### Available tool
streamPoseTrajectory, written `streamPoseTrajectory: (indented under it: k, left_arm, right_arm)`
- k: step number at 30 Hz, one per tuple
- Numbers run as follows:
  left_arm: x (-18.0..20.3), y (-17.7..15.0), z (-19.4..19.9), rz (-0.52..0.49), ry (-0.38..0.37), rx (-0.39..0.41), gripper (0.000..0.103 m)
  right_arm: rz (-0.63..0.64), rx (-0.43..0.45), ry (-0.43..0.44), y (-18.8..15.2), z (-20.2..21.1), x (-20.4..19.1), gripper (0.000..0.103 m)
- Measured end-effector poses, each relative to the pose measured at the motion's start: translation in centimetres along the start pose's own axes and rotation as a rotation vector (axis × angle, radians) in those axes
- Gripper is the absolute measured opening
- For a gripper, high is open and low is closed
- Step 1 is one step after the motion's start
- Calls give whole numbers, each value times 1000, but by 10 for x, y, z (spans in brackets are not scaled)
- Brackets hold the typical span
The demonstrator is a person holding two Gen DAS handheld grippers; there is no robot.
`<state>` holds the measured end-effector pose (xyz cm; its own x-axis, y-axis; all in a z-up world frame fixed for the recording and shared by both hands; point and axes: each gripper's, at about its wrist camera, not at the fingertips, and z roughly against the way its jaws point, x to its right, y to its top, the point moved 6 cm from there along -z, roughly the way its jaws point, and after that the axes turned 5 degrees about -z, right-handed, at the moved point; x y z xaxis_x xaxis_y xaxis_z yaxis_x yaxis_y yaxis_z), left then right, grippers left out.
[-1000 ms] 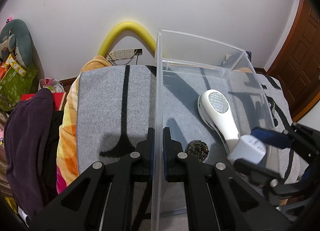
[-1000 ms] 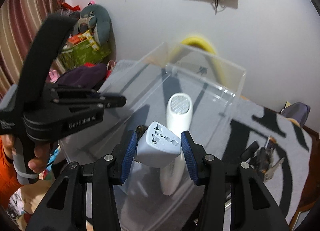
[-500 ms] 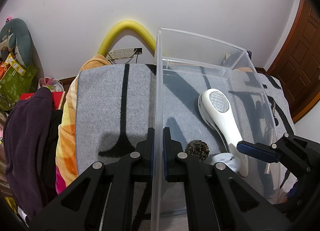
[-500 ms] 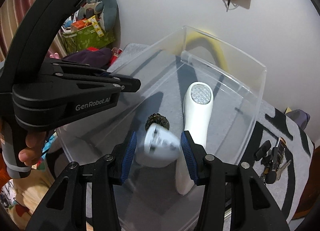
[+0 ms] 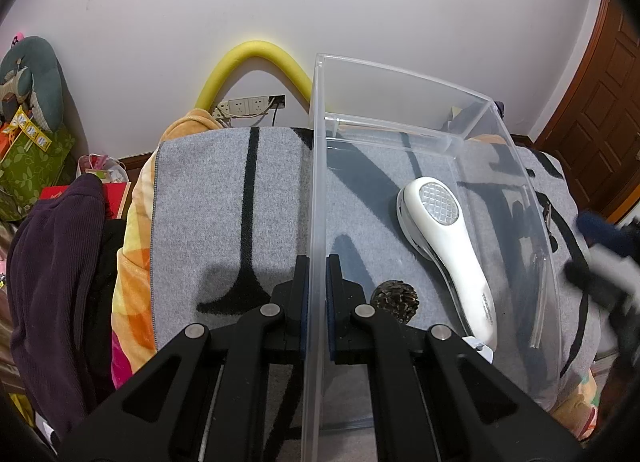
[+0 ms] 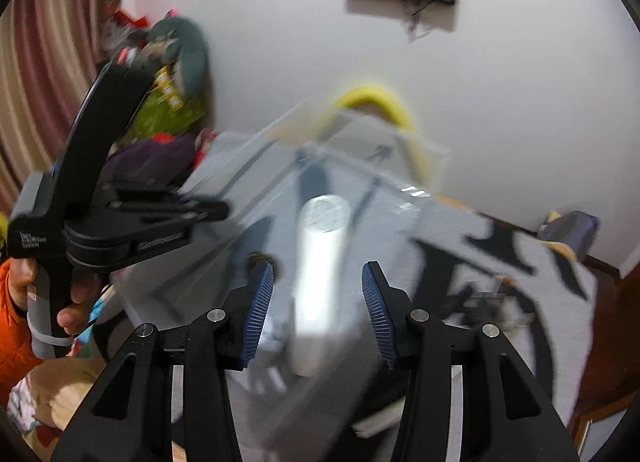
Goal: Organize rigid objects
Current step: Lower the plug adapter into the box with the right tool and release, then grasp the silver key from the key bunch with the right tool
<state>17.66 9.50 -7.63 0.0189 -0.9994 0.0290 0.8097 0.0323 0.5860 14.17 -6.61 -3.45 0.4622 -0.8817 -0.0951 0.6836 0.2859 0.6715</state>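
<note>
**Left gripper clamps the bin wall; right gripper stands empty above the bin**

The left gripper [image 5: 316, 294] has its jaws nearly together, pinching the near side wall of the clear plastic bin [image 5: 400, 78], one finger outside the wall and one inside. The bin sits on a grey blanket [image 5: 224, 198] with black stripes.

Inside the bin, to the right of the left gripper's inner finger, lies a dark pine cone [image 5: 395, 300], just beside that finger. Further right, a white handheld device [image 5: 444, 238] with a gridded face lies diagonally on the bin floor, head toward the far wall. At its handle end, a small patch of a white adapter [image 5: 478, 346] shows past the gripper's arm; most of it is covered.

The right gripper [image 6: 318, 312] has its blue-padded jaws moderately apart with nothing between the pads. In its own view the white device [image 6: 320, 258] shows below and beyond the gap, inside the bin, not touching either pad. The right gripper appears at the right edge of the left wrist view [image 5: 604, 258], smeared and partly cut off.

The right wrist view is heavily blurred: the bin's edges, the pine cone and some small dark items on the blanket to the right of the bin cannot be made out clearly. A hand [image 6: 60, 302] holds the left gripper's handle at that view's left.
</note>
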Motion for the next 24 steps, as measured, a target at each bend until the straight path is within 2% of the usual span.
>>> streamPoseTrajectory:
  k: [5, 10, 17, 24]
  left_arm:
    - [0, 0, 0, -1, 1, 0, 5]
    - [-1, -2, 0, -1, 3, -1, 5]
    - [-2, -2, 1, -5, 7, -2, 5]
    - [-2, -3, -1, -3, 8, -9, 5]
  right_arm:
    - [-109, 22, -105, -6, 20, 63, 47]
    - [-215, -46, -185, -36, 13, 113, 47]
    - [-338, -122, -214, -76, -2, 149, 47]
    - [-381, -143, -168, -70, -17, 160, 47]
